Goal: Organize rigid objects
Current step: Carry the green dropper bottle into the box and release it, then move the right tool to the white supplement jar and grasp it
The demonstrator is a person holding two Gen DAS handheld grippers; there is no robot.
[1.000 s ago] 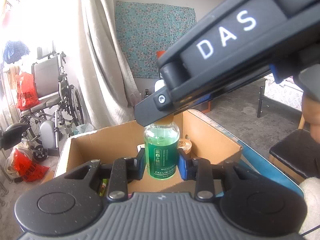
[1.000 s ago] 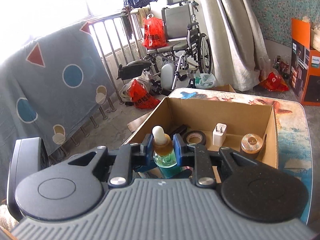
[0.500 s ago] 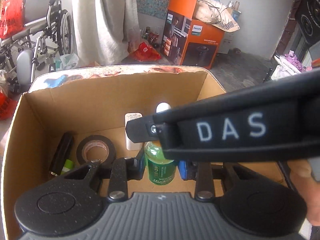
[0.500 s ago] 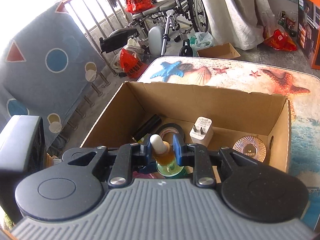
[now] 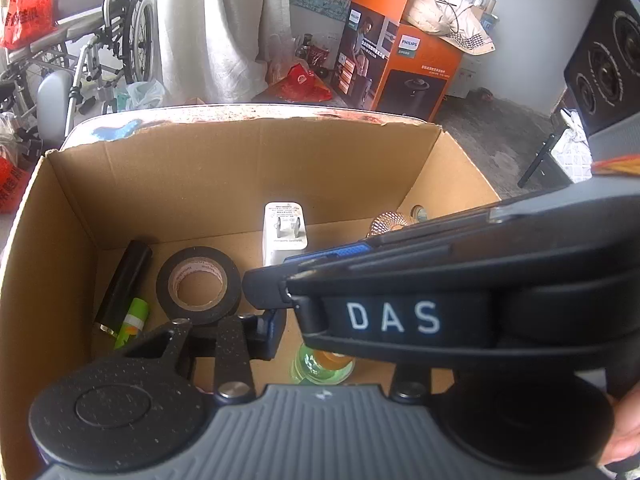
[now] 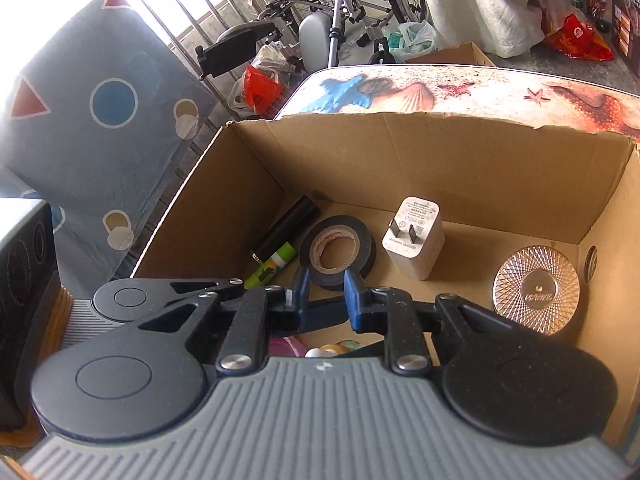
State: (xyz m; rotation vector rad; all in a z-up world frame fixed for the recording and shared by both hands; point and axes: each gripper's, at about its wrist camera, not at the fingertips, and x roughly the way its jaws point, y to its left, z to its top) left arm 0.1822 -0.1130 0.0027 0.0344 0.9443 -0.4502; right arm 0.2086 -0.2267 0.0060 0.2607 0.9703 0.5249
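A green liquid bottle (image 5: 320, 364) with an amber dropper top stands low inside the cardboard box (image 5: 240, 176), seen from above. My left gripper (image 5: 334, 340) hangs over it with jaws opening. Its left pad is clear of the bottle, and its right finger is hidden behind the right gripper's black housing (image 5: 400, 316). My right gripper (image 6: 326, 298) is shut with nothing between its blue pads. The bottle's top (image 6: 332, 350) peeks out below them.
On the box floor lie a black tape roll (image 6: 364, 248), a white charger (image 6: 416, 240), a black cylinder (image 5: 124, 284), a green marker (image 5: 134, 316) and a patterned metal disc (image 6: 536, 288). The box sits on a sea-print table (image 6: 440, 88). A wheelchair (image 5: 100, 40) and an orange carton (image 5: 400, 60) stand beyond.
Both grippers sank lower into the box. The bottle left the right pads, the left jaws widened off it, and it now sits lower.
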